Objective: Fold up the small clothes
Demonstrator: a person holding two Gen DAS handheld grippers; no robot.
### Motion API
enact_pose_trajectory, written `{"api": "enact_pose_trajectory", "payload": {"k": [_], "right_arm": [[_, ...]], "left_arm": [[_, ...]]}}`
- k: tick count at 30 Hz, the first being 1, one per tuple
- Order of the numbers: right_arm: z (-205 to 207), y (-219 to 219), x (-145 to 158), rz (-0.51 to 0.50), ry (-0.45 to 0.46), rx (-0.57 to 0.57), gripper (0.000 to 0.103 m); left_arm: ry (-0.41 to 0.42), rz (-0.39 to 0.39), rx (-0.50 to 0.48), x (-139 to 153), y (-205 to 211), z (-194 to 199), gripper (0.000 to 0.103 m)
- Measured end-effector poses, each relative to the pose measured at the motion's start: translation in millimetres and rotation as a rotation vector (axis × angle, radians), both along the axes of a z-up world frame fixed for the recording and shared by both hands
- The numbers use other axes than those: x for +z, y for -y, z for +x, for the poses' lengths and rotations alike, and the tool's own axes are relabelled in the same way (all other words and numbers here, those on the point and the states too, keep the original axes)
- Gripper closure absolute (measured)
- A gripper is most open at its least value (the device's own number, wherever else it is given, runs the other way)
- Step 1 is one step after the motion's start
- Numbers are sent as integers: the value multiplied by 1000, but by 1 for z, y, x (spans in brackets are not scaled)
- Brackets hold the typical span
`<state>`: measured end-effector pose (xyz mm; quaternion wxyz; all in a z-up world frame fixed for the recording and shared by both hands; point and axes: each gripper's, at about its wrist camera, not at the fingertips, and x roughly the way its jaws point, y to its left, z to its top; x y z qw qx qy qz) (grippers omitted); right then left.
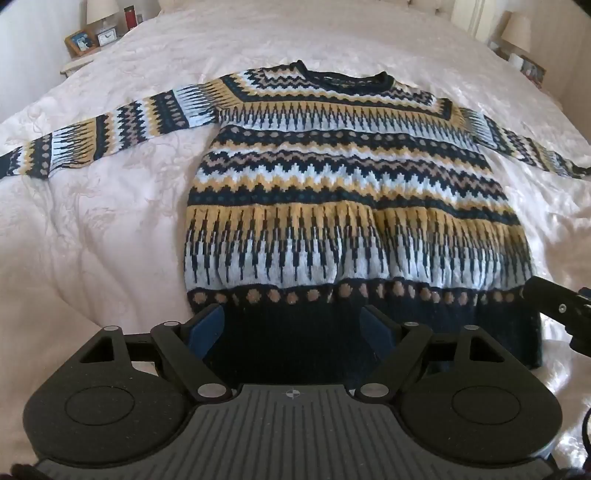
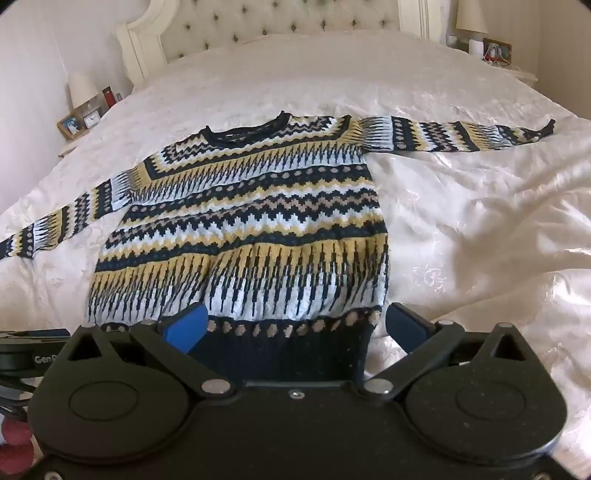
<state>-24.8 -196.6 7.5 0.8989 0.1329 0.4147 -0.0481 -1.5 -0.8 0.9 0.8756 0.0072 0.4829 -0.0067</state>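
A knitted sweater [image 1: 343, 173] in navy, yellow, pale blue and tan bands lies flat on the white bedspread [image 1: 110, 221], collar at the far end and both sleeves spread out sideways. My left gripper [image 1: 293, 325] hovers over the left part of the navy hem, open, its blue pads on either side of the hem fabric. In the right wrist view the same sweater [image 2: 251, 221] fills the middle, and my right gripper [image 2: 295, 328] stands open wide over the hem's right corner. Neither gripper pinches the cloth. Part of the right gripper [image 1: 554, 306] shows at the right edge of the left wrist view.
The bedspread [image 2: 461, 206] is rumpled right of the sweater. A tufted headboard [image 2: 277, 26] stands at the far end. Bedside tables with a lamp [image 1: 101, 11], a photo frame [image 1: 81, 41] and a clock [image 1: 107, 35] flank the bed.
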Motion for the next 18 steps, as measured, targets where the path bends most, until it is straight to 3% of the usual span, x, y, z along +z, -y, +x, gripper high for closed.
{"api": "enact_pose_trajectory", "payload": {"k": [8,10,18], "right_arm": [[-5,4,-9,13,1,-1,1],[-2,2,-7,10,-7,0,1],[-2,-2,-6,15,-9,1,1]], "left_arm": [[11,10,11,-2,10,-16,23],[-20,-9,7,1,-4,0,23],[-23,-4,10,0,-3,1,23]]}}
